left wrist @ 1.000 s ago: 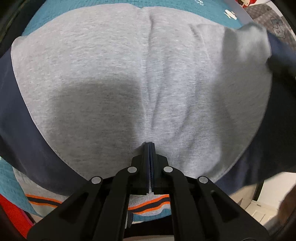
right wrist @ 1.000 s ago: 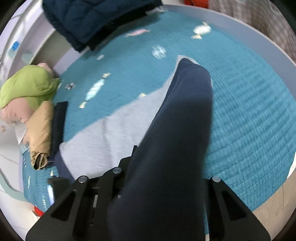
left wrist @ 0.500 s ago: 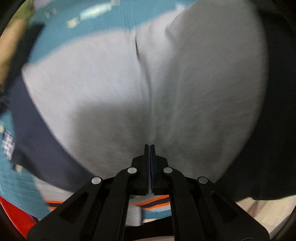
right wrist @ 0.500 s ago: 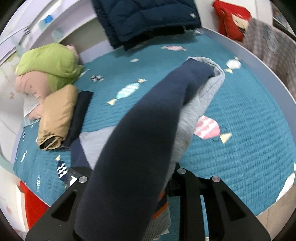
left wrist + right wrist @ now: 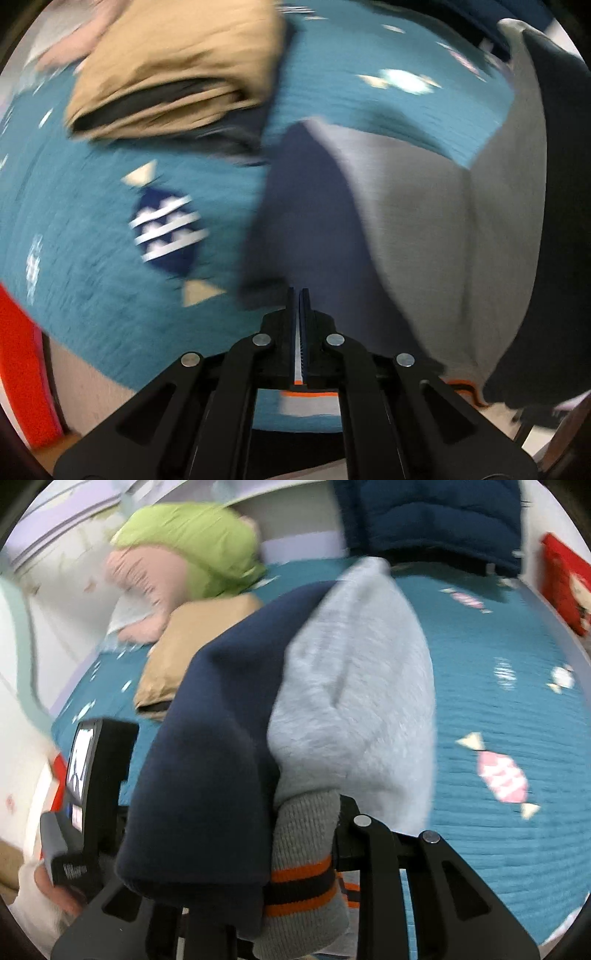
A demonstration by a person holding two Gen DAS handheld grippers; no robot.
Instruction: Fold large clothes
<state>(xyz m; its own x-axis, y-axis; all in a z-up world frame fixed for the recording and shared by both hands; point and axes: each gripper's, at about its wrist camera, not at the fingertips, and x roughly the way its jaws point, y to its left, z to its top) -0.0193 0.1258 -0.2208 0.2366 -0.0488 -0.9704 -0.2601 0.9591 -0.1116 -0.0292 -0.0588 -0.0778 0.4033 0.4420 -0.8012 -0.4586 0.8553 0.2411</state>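
Observation:
A grey and navy sweatshirt (image 5: pixel 424 229) with an orange-striped ribbed hem is held up over a teal quilted bed (image 5: pixel 92 236). My left gripper (image 5: pixel 298 295) is shut on its hem edge; a strip of fabric shows between the jaws. In the right wrist view the sweatshirt (image 5: pixel 351 686) drapes bunched over my right gripper (image 5: pixel 306 834), hiding the fingertips; the ribbed hem (image 5: pixel 306 878) hangs down between the jaws. The left gripper's body (image 5: pixel 92 775) shows at the left there.
A folded tan garment (image 5: pixel 177 70) lies on a dark one on the bed, also in the right wrist view (image 5: pixel 184 646). Green and pink bundles (image 5: pixel 192 542) lie by the wall. A navy quilted jacket (image 5: pixel 432 520) sits at the back. A red object (image 5: pixel 22 369) stands beside the bed.
Both grippers have swung left with the sweatshirt. The tan folded garment has come close in the left view. The fabric has bunched more over the right gripper.

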